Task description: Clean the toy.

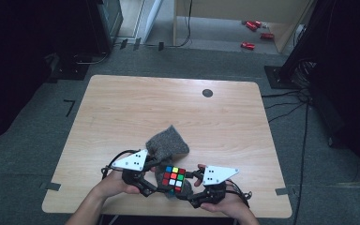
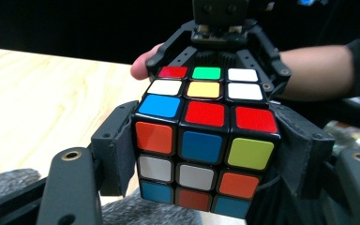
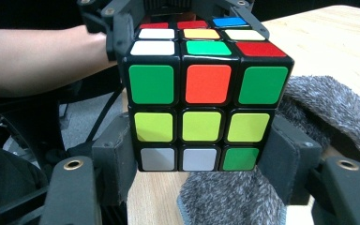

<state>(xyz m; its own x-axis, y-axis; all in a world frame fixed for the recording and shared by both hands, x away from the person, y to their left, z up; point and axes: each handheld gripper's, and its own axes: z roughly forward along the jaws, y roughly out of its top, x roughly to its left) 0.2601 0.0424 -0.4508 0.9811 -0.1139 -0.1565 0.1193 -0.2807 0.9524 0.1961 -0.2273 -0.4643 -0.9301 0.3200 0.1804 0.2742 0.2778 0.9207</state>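
In the high view we hold the scrambled, black-framed three-by-three puzzle cube with coloured stickers (image 1: 174, 178) near the front edge of the pale wooden bench (image 1: 122, 108), just above the crumpled grey fuzzy cloth (image 1: 168, 142), with the left tongs (image 1: 153, 183) coming in from one side and the right tongs (image 1: 191, 182) from the other, each clenched on the cube. To do a layer turn well from here, we judge that one pair must stay still as the anchor while the other rolls about the line running through both grips, so the hands should keep level and opposite. In the left gripper view the padded jaws press the cube's (image 2: 205, 136) lower two rows on both flanks, while the far tongs (image 2: 215, 40) clasp the opposite side; we would want each pair to bear on its own layers alone, since a pad straddling the seam is likely to jam the turn. In the right gripper view the jaws clamp the bottom rows of the cube (image 3: 201, 103), with the cloth (image 3: 309, 117) lying underneath and to one side. We should keep the cube lifted clear of that cloth, keep the pressure firm but not crushing, and line the layers up flush before turning, or a corner may catch.
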